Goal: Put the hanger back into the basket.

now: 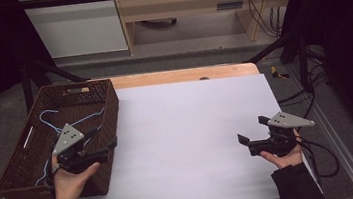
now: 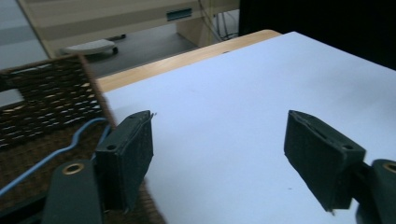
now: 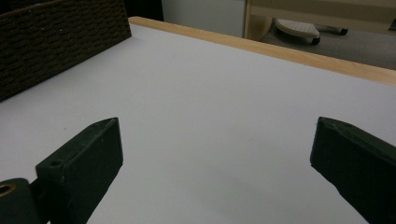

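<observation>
High view: left gripper (image 1: 103, 147) at 9 o'clock, over near right wall of dark brown woven wicker basket (image 1: 94, 89), jaws spread, nothing between. Thin blue wire clothes hanger (image 1: 52, 119) lies inside basket, lower part hidden behind gripper and hand. Right gripper (image 1: 252, 130) at 3 o'clock over white tabletop sheet (image 1: 188, 128), jaws released, empty. Small white strip in basket hard to identify.
</observation>
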`<state>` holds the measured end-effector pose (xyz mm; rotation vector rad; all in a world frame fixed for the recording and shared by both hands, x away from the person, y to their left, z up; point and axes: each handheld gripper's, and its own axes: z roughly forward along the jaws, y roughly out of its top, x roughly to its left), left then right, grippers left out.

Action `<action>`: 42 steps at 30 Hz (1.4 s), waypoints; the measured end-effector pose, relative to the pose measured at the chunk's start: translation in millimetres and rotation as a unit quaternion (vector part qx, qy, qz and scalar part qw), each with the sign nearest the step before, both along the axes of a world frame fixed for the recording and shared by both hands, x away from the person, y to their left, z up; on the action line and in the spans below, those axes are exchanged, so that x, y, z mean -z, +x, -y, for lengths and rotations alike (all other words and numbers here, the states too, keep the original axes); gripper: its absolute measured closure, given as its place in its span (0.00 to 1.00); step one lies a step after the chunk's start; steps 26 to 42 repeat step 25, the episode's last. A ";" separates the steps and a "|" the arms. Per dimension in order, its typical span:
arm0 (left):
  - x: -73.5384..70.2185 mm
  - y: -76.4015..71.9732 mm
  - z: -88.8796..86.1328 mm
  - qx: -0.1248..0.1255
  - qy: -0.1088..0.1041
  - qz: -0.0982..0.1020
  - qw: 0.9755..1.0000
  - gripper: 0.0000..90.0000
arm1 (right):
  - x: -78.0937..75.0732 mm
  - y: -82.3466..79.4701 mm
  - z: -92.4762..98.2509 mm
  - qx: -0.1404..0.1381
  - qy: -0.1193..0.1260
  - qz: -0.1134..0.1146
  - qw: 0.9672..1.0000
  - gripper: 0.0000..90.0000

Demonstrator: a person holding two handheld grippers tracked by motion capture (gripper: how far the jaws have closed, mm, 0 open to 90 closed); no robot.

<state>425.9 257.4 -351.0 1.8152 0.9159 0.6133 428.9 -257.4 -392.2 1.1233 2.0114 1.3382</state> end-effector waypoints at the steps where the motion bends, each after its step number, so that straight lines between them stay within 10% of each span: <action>1: 2.1 -1.2 4.2 0.006 0.003 0.000 1.000 0.23 | 0.0 0.0 -0.1 0.000 0.000 0.000 1.000 0.03; 12: 27.9 -5.0 37.5 0.040 -0.002 -0.011 0.999 0.14 | 2.4 0.3 -1.3 -0.002 0.001 -0.002 1.000 0.03; 42: 36.6 -7.8 41.1 0.042 -0.001 -0.022 0.999 0.13 | 4.0 0.3 1.2 -0.002 0.004 -0.005 1.000 0.04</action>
